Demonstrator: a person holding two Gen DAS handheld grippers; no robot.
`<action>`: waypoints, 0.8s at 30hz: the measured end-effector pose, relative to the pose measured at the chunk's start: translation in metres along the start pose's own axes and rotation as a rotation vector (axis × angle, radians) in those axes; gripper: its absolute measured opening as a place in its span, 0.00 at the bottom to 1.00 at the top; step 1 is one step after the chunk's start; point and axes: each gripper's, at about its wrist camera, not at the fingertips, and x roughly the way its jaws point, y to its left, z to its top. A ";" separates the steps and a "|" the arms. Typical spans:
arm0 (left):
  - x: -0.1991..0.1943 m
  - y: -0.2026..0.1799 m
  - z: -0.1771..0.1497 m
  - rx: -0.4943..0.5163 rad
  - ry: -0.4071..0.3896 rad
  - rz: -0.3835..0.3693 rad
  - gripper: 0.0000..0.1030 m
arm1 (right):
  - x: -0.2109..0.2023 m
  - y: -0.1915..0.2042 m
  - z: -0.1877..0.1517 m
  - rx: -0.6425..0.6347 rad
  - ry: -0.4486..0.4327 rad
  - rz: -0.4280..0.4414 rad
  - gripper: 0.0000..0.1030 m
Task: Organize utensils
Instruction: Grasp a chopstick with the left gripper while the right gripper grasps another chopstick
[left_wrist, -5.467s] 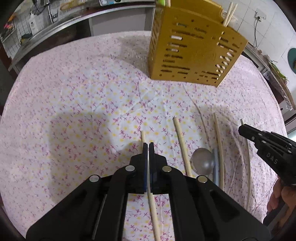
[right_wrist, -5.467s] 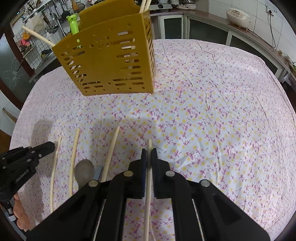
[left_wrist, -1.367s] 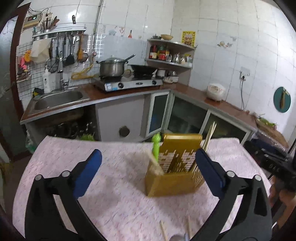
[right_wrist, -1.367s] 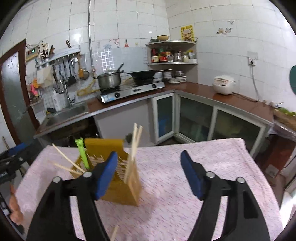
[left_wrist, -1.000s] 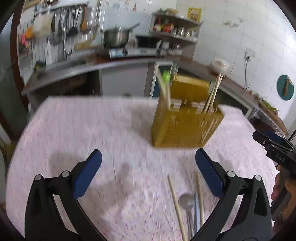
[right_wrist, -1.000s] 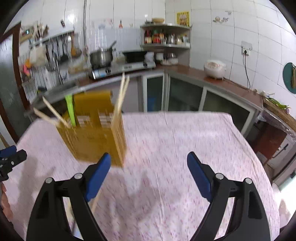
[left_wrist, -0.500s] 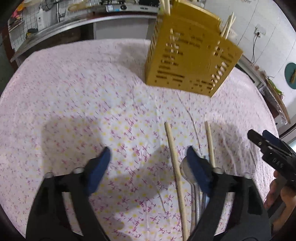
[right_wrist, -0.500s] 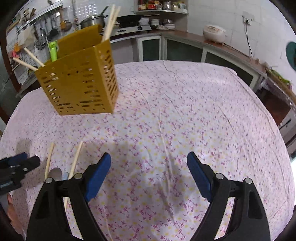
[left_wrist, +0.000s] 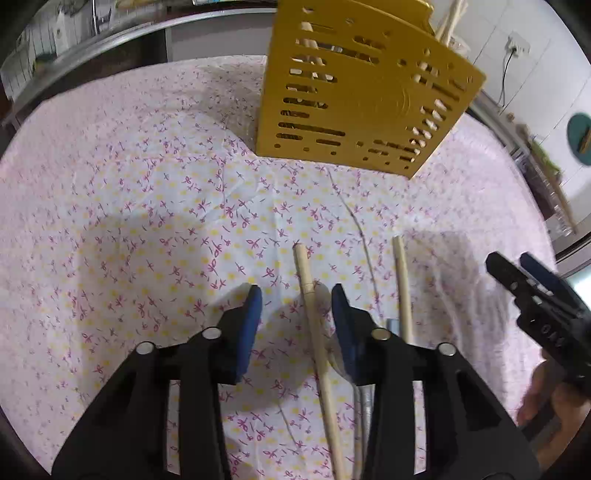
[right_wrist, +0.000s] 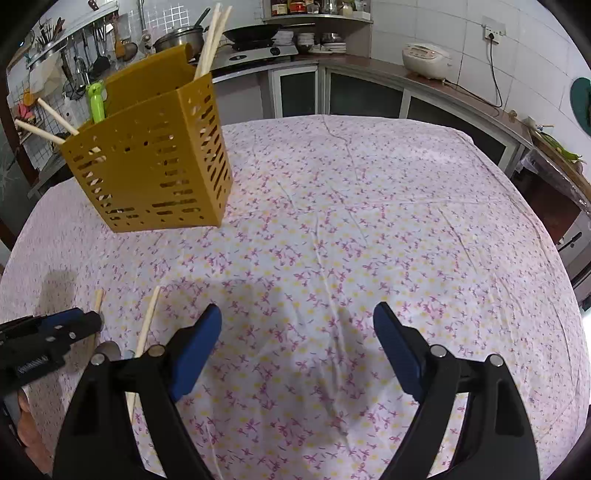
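Note:
A yellow slotted utensil holder (left_wrist: 365, 99) stands at the back of the floral cloth; it also shows in the right wrist view (right_wrist: 155, 173) with several chopsticks and a green handle in it. My left gripper (left_wrist: 295, 317) is open and low over the cloth, its jaws either side of a loose chopstick (left_wrist: 314, 325). A second chopstick (left_wrist: 402, 288) lies to its right, with a metal spoon (left_wrist: 360, 402) mostly hidden behind my right finger. My right gripper (right_wrist: 295, 343) is open and empty above the cloth; it appears at the right edge of the left wrist view (left_wrist: 517, 273).
The table is covered by a pink floral cloth (right_wrist: 369, 229). Kitchen counters with a stove, pot and rice cooker (right_wrist: 426, 59) run behind it. A steel counter edge (left_wrist: 110, 29) lies beyond the table's far left side.
Both grippers, earlier shut on chopsticks, let them go at the holder and are now open. My left gripper has come down around a loose chopstick and narrowed its jaws.

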 end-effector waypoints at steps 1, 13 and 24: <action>0.000 -0.003 0.000 0.015 -0.003 0.013 0.28 | 0.001 0.002 0.001 -0.006 0.006 0.000 0.80; 0.013 -0.032 0.003 0.130 -0.005 0.057 0.07 | 0.001 0.030 0.005 -0.027 0.051 0.022 0.80; -0.001 0.001 0.001 0.121 -0.017 0.054 0.04 | 0.002 0.066 0.005 -0.074 0.086 0.049 0.75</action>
